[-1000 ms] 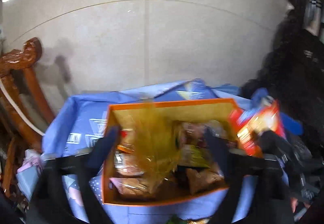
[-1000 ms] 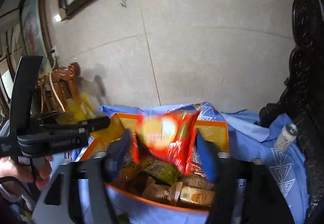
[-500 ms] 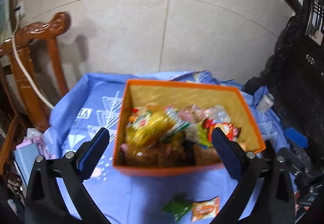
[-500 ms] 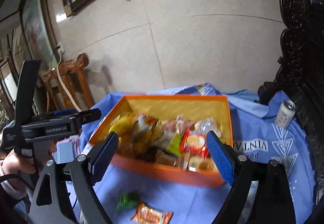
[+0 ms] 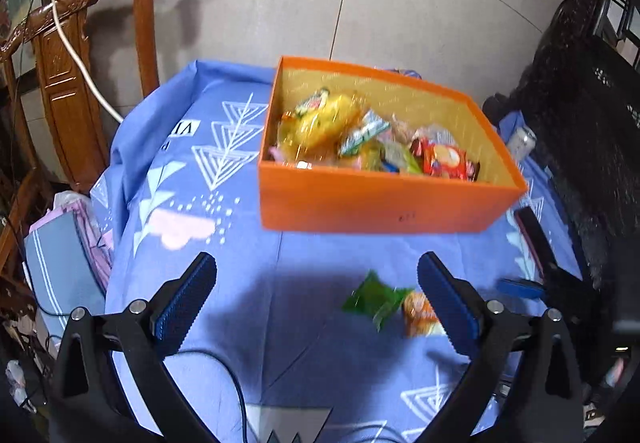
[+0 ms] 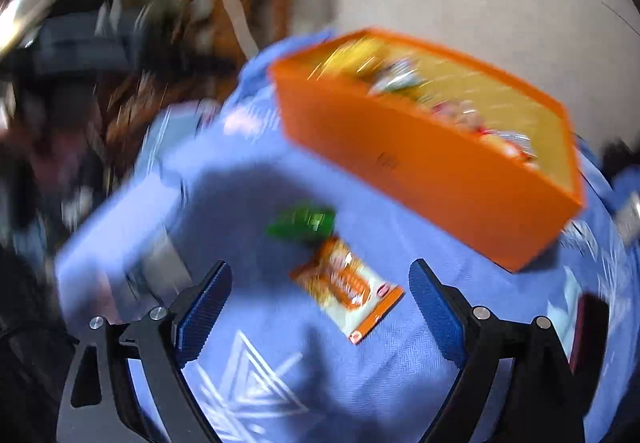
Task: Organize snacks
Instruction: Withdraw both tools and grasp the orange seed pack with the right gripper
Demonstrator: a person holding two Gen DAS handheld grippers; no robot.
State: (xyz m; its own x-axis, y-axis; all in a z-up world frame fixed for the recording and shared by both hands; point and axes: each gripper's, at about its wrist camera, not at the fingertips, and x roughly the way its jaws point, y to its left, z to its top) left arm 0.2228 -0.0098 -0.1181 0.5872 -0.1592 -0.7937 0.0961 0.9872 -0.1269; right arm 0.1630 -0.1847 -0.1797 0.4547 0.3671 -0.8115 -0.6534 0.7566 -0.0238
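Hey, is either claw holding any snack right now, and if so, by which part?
Neither. The left claw and right claw are both open and empty; the orange packet and green packet lie loose on the blue cloth.

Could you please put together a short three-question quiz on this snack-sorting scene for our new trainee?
1. True or false: the orange box is empty.
2. How many snack packets lie on the blue cloth outside the box?
3. Which lies nearer the box: A) the green packet or B) the orange packet?

Key: 1. False, it holds many snacks. 2. Two. 3. A.
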